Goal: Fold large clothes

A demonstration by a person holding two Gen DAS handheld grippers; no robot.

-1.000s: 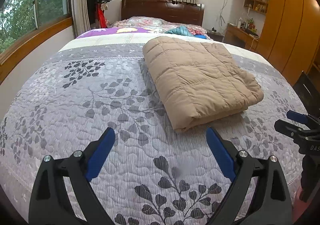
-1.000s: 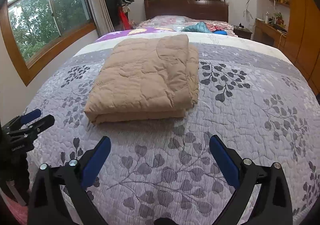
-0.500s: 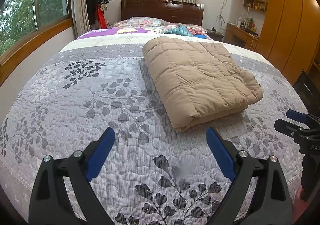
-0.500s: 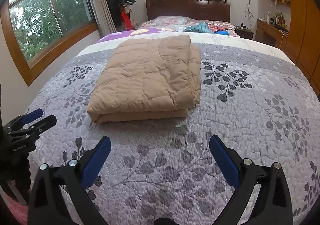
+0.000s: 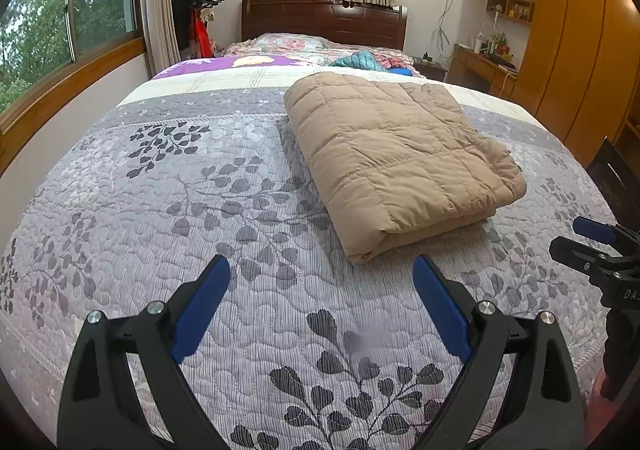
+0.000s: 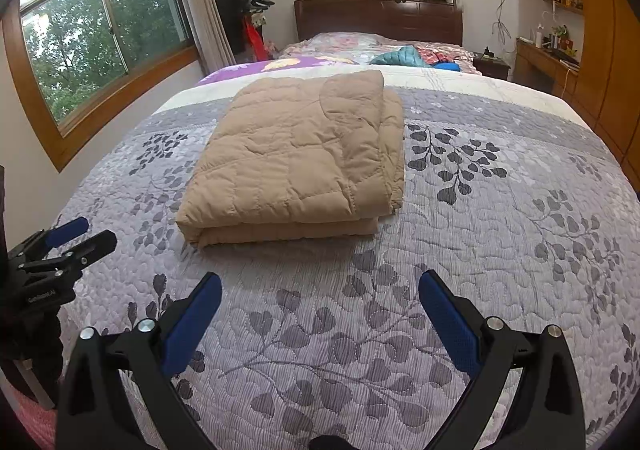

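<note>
Left wrist view: tan quilted coat point(image 5: 400, 166) folded at one o'clock on bedspread point(image 5: 160, 210), unmoved since a second ago; left gripper point(image 5: 320, 282) and right gripper point(image 6: 320, 288) both spread, empty; I judge folding finished.

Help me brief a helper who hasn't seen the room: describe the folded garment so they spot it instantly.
Find the big bed with the grey leaf-print bedspread. In its middle lies a tan quilted garment, folded into a thick rectangle. The teal jacket near the headboard lies crumpled, not folded.
</note>
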